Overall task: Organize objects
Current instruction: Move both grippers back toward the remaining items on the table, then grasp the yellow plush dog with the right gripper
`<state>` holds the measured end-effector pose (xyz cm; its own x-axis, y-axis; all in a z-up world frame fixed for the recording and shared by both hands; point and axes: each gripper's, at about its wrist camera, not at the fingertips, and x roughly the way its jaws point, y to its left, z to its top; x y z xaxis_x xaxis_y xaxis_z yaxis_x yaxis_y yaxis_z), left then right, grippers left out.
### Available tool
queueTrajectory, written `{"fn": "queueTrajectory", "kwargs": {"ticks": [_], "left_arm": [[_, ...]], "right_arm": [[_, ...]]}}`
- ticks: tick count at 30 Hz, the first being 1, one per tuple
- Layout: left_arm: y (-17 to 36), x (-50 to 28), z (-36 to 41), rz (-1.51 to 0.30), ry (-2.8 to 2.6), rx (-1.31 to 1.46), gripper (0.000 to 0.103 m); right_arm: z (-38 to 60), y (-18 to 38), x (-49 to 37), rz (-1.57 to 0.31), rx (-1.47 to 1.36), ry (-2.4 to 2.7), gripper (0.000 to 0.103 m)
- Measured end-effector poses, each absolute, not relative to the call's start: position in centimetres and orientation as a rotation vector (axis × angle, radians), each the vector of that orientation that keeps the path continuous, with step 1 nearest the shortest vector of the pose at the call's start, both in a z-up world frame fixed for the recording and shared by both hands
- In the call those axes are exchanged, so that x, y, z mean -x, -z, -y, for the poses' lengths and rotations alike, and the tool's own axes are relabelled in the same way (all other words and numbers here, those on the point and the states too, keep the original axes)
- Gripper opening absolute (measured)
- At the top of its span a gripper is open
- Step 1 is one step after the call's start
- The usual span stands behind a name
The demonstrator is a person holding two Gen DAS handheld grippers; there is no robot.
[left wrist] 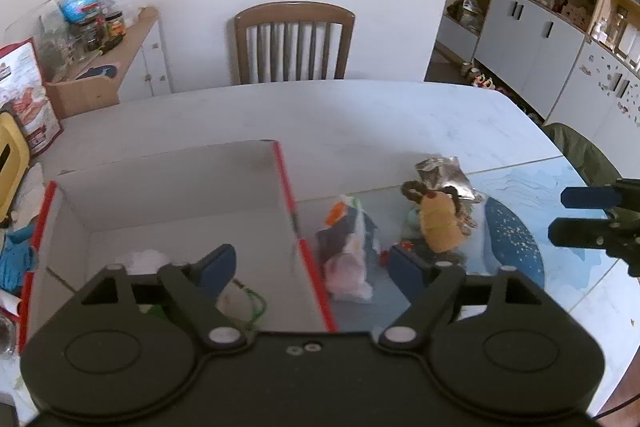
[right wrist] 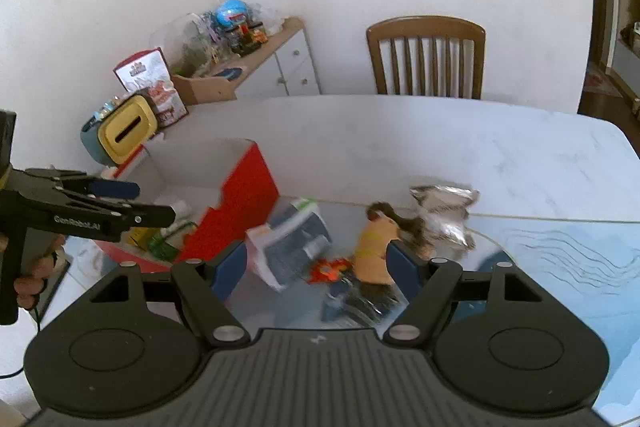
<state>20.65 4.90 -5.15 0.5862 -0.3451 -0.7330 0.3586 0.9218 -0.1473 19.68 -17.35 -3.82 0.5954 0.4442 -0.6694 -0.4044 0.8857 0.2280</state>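
The left claw (left wrist: pixel 310 267) is wide open and holds nothing. It hangs over the red edge of the box (left wrist: pixel 180 195), with one finger above the inside of the box and one above the tabletop (left wrist: pixel 360 115). The right claw (right wrist: pixel 316 269) is wide open too, and empty, above a small heap of things.

From the right claw, a plastic packet (right wrist: pixel 292 241) lies at 11 o'clock, close to the red box wall. It looks light, thin and slippery, so it is best pinched at a flat edge. The soft doll (right wrist: pixel 374 251) in the orange top lies at 1 o'clock. It looks light and squashy and will not break, so the middle of its body is a good place to squeeze. A small red and orange thing (right wrist: pixel 330 269) sits just beside the doll, too blurry to name. The shiny silver bag (right wrist: pixel 444 215) lies past the doll at 1 o'clock. It looks crinkly and may slide, so grab a crumpled corner
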Motion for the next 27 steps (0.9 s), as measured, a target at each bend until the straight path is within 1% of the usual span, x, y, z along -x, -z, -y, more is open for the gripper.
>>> {"fn": "queueTrajectory", "kwargs": {"ticks": [2, 5, 7, 8, 19, 27], "left_arm": [[5.3, -20.4, -3.8, -0.848, 0.417, -0.025, 0.086], [5.7, -20.3, -2.3, -0.847, 0.424, -0.033, 0.092], [6.0, -20.2, -1.4, -0.842, 0.427, -0.037, 0.1], [6.1, -20.2, -0.9, -0.84, 0.425, -0.04, 0.101], [7.9, -22.2, 4.2, -0.859, 0.39, -0.08, 0.102], [9.6, -24.3, 6.5, -0.875, 0.352, -0.157, 0.102]], "right_arm": [[18.1, 4.5, -19.7, -0.801, -0.048, -0.492, 0.076], [18.9, 5.5, -19.7, -0.816, -0.036, -0.495, 0.076], [19.3, 6.1, -19.7, -0.824, -0.02, -0.502, 0.076], [19.5, 6.4, -19.7, -0.827, -0.011, -0.504, 0.076], [21.2, 9.3, -21.0, -0.868, 0.005, -0.507, 0.076], [21.9, 9.6, -23.5, -0.869, 0.003, -0.508, 0.076]]}}
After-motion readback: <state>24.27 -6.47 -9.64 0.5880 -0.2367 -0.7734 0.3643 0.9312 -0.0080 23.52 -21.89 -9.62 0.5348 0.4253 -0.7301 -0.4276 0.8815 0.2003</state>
